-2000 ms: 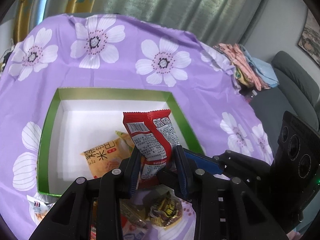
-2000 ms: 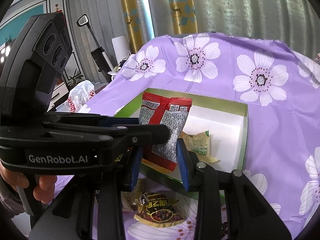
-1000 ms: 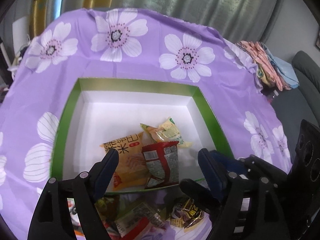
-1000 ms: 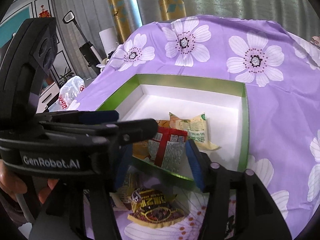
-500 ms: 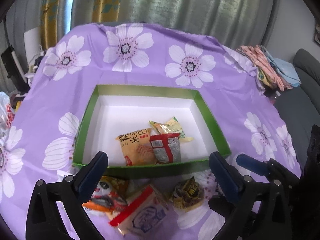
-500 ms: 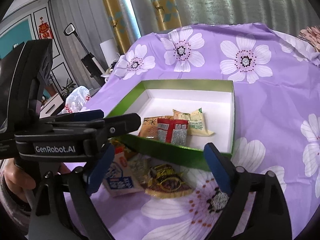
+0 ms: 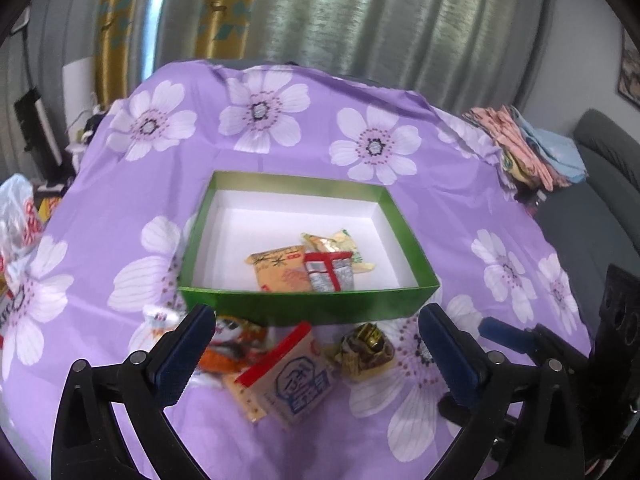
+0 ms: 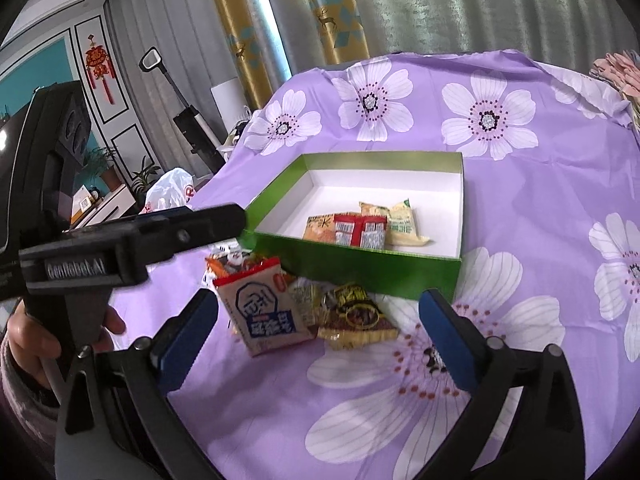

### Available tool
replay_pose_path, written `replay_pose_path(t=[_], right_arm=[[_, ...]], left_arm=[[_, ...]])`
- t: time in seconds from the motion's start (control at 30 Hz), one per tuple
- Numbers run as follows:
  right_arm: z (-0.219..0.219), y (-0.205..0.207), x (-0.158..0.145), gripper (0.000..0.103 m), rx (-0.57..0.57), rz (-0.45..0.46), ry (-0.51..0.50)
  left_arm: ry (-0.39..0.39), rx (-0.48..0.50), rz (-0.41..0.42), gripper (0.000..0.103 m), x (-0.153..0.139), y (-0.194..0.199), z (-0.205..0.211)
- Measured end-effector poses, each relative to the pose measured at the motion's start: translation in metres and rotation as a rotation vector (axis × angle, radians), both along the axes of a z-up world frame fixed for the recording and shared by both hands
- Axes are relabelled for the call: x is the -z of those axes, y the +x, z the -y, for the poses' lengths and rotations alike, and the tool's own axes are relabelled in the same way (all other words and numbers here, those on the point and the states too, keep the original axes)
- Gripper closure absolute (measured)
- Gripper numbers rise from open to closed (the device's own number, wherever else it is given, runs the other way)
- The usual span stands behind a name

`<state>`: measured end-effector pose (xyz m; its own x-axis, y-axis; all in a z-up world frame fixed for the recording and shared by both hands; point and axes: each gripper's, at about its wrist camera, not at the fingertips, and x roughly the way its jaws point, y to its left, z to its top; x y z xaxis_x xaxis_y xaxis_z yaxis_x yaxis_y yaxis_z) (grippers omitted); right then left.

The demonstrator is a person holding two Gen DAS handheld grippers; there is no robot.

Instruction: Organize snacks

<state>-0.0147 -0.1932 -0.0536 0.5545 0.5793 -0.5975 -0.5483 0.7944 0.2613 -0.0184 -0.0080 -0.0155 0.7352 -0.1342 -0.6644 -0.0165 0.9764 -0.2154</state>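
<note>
A green box [image 7: 308, 308] with a white inside stands on the purple flowered cloth. In it lie a red packet [image 7: 330, 274], an orange packet [image 7: 276, 274] and a pale yellow packet [image 7: 336, 242]. In front of the box lie loose snacks: a beige packet with a red strip [image 7: 292, 376], a dark gold candy [image 7: 366, 350] and an orange wrapper [image 7: 232, 344]. My left gripper [image 7: 316, 320] is open and empty, back from the box. My right gripper [image 8: 320, 304] hangs over the loose snacks [image 8: 260, 308], its jaws still opening with nothing held between them.
A pile of folded clothes [image 7: 528, 152] sits at the table's far right edge, with a grey sofa [image 7: 600, 200] beyond. A white plastic bag [image 8: 168, 188] lies off the left edge. A person's hand [image 8: 24, 340] grips the left tool's handle.
Both grippers let go of the red packet, which now lies in the box. Both opened wide and drew back and up, bringing the loose snacks before the box into view.
</note>
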Motion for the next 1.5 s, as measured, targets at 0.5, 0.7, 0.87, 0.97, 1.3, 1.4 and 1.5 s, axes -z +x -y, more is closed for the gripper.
replay_pose_path(t=[0.5,0.7,0.87,0.97,1.3,1.4,1.5], right_arm=[[-0.004,-0.017,0.018,0.002,-0.04,-0.049,-0.025],[-0.014,-0.022,0.032,0.002,-0.088,-0.08,-0.033],[-0.032,-0.026,0.047,0.005,-0.17,-0.091,-0.037],[-0.042,-0.025,0.056,0.01,-0.202,-0.093,-0.037],[-0.062,-0.009,0.075,0.017,-0.254,-0.096,-0.054],[-0.07,-0.002,0.075,0.018,-0.277,-0.076,-0.056],[-0.079,0.007,0.076,0.02,-0.293,-0.067,-0.075]], left_arm=[[-0.05,-0.095,-0.098,0.002,0.037,-0.034,-0.029],[-0.059,-0.078,-0.128,0.002,0.055,-0.042,-0.024],[-0.091,-0.092,-0.158,0.002,0.069,-0.043,-0.024],[-0.099,-0.094,-0.177,0.002,0.076,-0.04,-0.023],[-0.122,-0.092,-0.183,0.002,0.085,-0.033,-0.025],[-0.128,-0.092,-0.182,0.002,0.086,-0.03,-0.025],[-0.123,-0.097,-0.178,0.007,0.087,-0.027,-0.024]])
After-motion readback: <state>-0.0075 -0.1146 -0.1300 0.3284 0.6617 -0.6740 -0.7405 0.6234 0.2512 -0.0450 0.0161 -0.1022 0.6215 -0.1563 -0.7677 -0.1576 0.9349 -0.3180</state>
